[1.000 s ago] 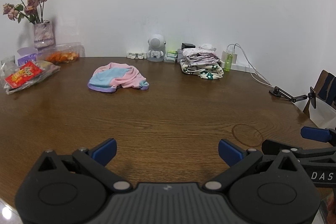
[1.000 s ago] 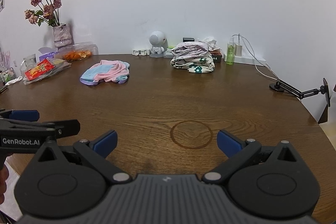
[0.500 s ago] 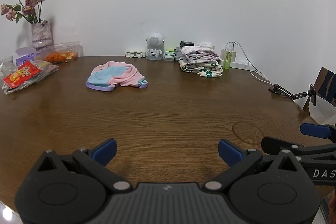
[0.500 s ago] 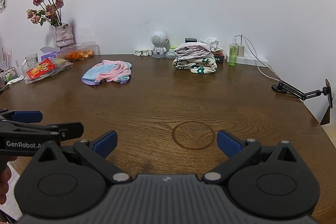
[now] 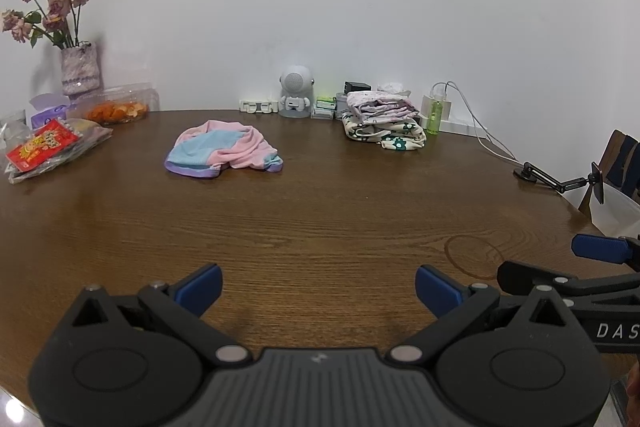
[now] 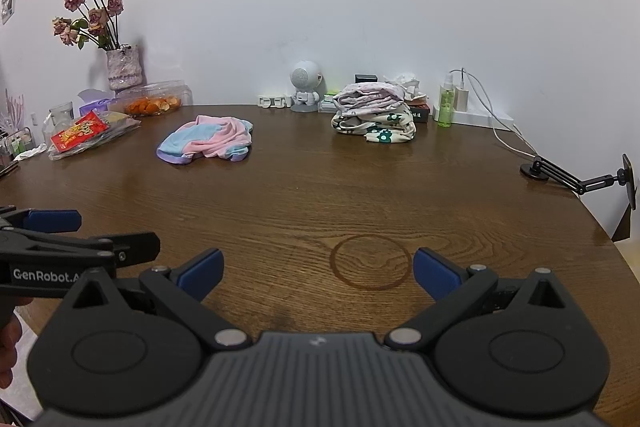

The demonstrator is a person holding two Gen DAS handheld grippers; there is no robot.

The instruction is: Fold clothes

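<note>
At the far left of the desk [image 5: 320, 219] a vase [image 5: 79, 73] of dried roses stands against the wall, with a clear box [image 5: 118, 107] of orange pieces beside it and a red snack bag [image 5: 42, 145] lying nearer the edge. Right of these, a crumpled pink and blue garment [image 5: 224, 153] lies alone on bare wood, well apart from both grippers. Behind it by the wall stands a small white robot figure [image 5: 295, 97], then a stack [image 5: 382, 127] of folded clothes, with a green bottle [image 5: 434, 115] just beside the stack. A white cable [image 5: 476, 123] runs along the back, and a black jointed mount [image 5: 552, 179] sits at the right edge. A ring stain [image 6: 370, 261] marks the wood near the front.

Nothing lies between the grippers and the garment. The left gripper [image 5: 318, 285] hovers low over the near edge, blue fingers spread wide, holding nothing. The right gripper [image 6: 316, 271] hangs level beside it over the ring stain, likewise wide apart and empty. Each shows at the edge of the other's view.
</note>
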